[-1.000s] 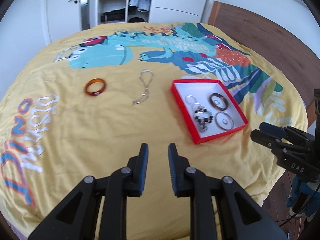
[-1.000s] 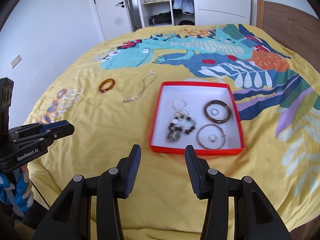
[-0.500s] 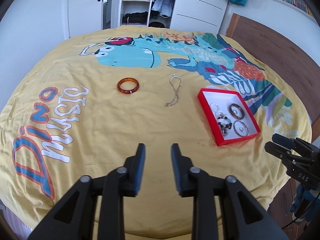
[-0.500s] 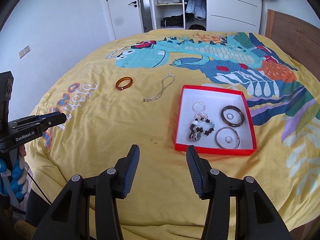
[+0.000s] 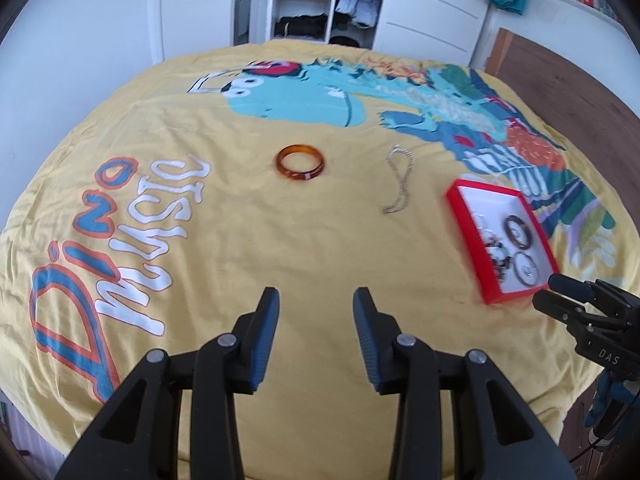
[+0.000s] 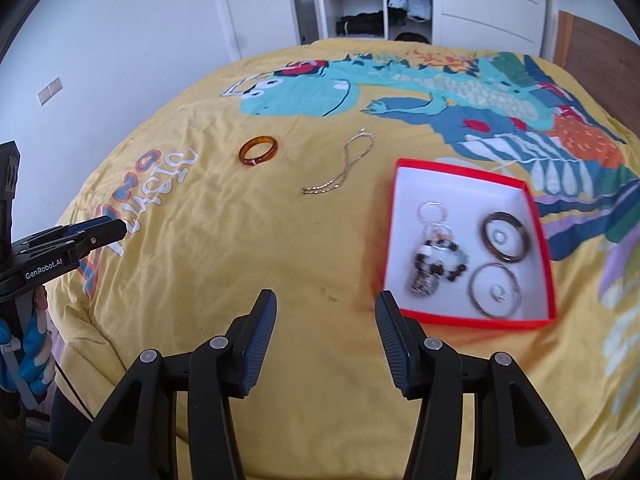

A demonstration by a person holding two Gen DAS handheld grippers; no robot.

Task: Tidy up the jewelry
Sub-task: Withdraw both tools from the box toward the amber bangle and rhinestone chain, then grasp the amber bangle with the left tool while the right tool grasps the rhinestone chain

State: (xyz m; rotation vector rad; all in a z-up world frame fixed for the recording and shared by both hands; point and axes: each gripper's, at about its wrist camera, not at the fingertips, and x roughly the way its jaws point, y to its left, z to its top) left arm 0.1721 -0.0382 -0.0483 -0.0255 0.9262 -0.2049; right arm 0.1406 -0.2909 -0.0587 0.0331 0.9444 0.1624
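An amber bangle (image 5: 300, 162) (image 6: 258, 151) and a silver chain (image 5: 398, 182) (image 6: 340, 166) lie loose on the yellow bedspread. A red box with a white inside (image 5: 464, 216) (image 6: 460, 184) holds a dark bangle (image 6: 504, 236), a silver hoop (image 6: 494, 290), small rings and a beaded bracelet (image 6: 434, 260). My left gripper (image 5: 316, 300) is open and empty, well short of the amber bangle. My right gripper (image 6: 326, 304) is open and empty, just left of the box's near corner.
The bedspread (image 5: 224, 240) carries a dinosaur print and covers the whole bed. A wardrobe (image 5: 316, 0) and a door stand beyond the far edge. A wooden headboard (image 5: 568, 76) is at the right. Each gripper shows at the edge of the other's view.
The left gripper has swung left, from facing the box toward the amber bangle, and its jaws have opened wider. The right gripper has shifted slightly and stays open.
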